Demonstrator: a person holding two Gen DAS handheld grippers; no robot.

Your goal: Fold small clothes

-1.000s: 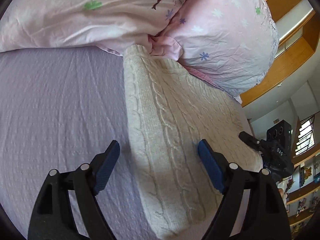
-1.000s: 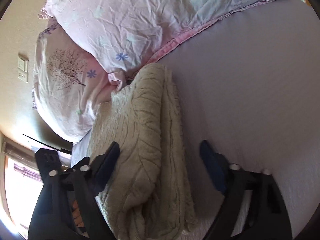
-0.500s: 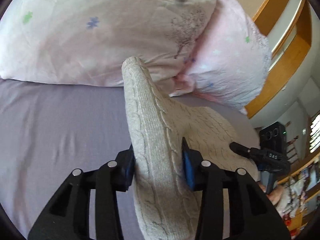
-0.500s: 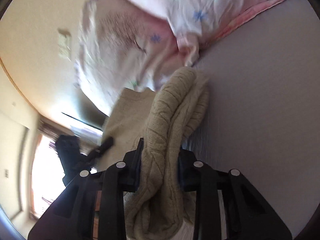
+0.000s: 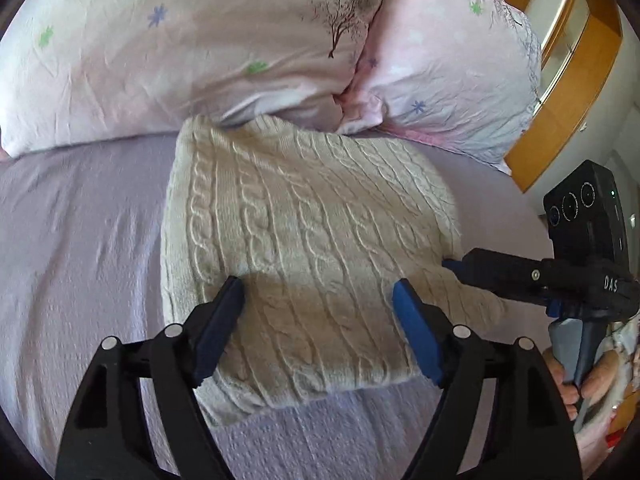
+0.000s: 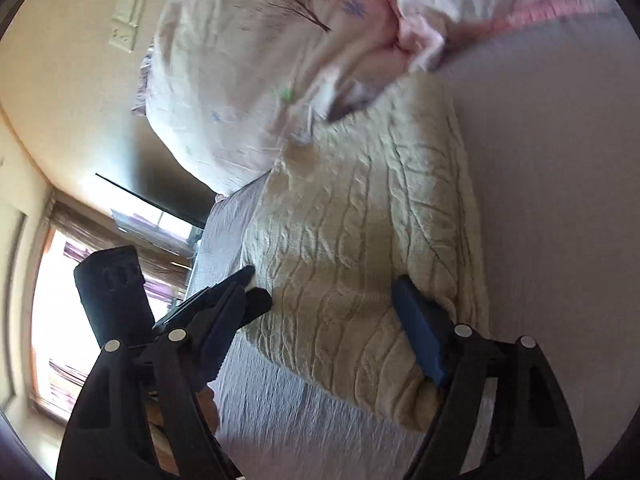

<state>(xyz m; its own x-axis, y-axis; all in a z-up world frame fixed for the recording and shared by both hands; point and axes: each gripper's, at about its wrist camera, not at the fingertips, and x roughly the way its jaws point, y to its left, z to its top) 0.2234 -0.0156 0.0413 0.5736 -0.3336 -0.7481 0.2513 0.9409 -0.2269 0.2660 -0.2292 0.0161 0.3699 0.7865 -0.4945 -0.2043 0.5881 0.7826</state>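
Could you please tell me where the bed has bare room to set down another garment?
Bare lavender sheet lies left of the folded sweater, below the pillows. More lies right of it in the right wrist view. The sweater's far edge crowds the pillows.

The folded sweater lies on the purple sheet. Behind it, 2 pink pillows touch its far edge and block that way. The sheet is bare to the left of the sweater and in front of it. On its right side, the right gripper sits at the edge, with wide jaws.
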